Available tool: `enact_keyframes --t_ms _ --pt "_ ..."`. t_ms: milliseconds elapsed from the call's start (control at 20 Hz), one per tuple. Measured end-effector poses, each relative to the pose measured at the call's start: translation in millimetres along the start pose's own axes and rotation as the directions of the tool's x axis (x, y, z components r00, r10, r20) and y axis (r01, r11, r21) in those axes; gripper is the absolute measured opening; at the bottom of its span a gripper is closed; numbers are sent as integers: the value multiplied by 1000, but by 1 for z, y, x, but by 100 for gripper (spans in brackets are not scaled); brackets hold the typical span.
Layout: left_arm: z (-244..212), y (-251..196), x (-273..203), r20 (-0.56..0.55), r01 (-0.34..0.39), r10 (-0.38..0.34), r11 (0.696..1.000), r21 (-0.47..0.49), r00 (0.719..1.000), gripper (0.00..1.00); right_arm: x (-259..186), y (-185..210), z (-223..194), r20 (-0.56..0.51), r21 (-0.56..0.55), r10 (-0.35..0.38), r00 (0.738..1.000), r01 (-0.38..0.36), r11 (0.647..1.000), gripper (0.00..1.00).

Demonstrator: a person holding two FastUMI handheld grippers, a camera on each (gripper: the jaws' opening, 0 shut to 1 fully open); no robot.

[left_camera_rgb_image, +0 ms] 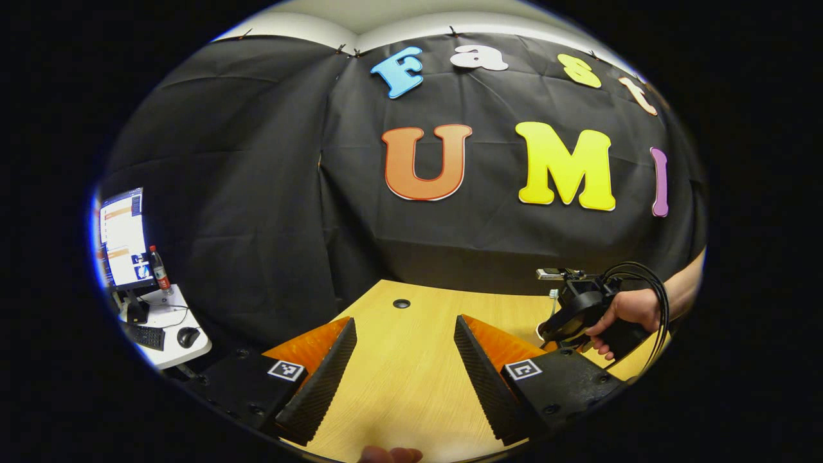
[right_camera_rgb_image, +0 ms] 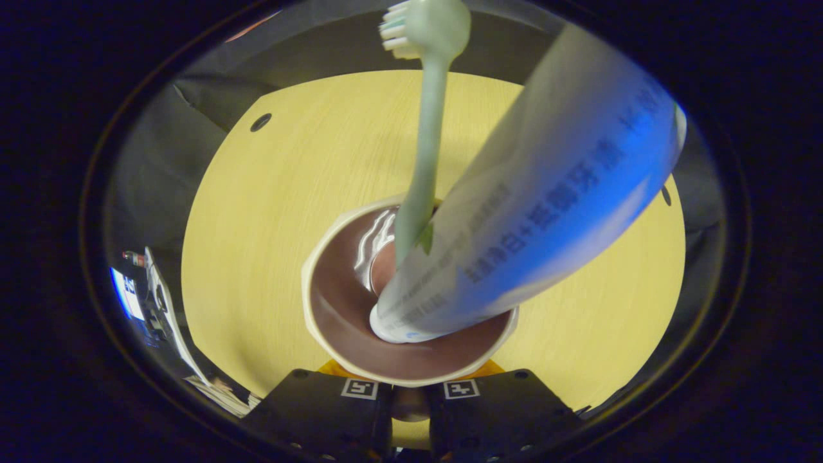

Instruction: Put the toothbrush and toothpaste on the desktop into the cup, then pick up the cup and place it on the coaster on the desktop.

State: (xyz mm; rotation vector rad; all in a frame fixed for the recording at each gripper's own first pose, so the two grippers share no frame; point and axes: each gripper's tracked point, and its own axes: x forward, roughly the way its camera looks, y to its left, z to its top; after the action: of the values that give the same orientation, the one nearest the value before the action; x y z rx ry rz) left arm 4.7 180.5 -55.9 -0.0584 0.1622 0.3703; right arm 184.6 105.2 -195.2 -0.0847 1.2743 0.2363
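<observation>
The cup (right_camera_rgb_image: pixel 411 334), with toothbrush (right_camera_rgb_image: pixel 421 161) and toothpaste (right_camera_rgb_image: pixel 533 212) standing inside, is gripped at its near rim by the right gripper (right_camera_rgb_image: pixel 409 402). The left gripper (left_camera_rgb_image: pixel 405 360) is held wide apart over the bare tabletop (left_camera_rgb_image: pixel 411 386).

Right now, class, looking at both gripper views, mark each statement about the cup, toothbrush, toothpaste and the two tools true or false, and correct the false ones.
1. The toothbrush stands in the cup. True.
2. The toothpaste lies flat on the desktop. False: its cap end sits inside the cup.
3. The left tool is open with nothing between its fingers. True.
4. The right tool is spread wide, well away from the cup. False: its fingers are drawn close together at the cup's near rim.
</observation>
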Motion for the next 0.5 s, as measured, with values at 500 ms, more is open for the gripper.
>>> enact_keyframes --t_ms 500 --pt "-4 25 -4 -17 -35 34 999 -11 999 97 -7 1 2 -50 24 -16 999 17 1000 25"
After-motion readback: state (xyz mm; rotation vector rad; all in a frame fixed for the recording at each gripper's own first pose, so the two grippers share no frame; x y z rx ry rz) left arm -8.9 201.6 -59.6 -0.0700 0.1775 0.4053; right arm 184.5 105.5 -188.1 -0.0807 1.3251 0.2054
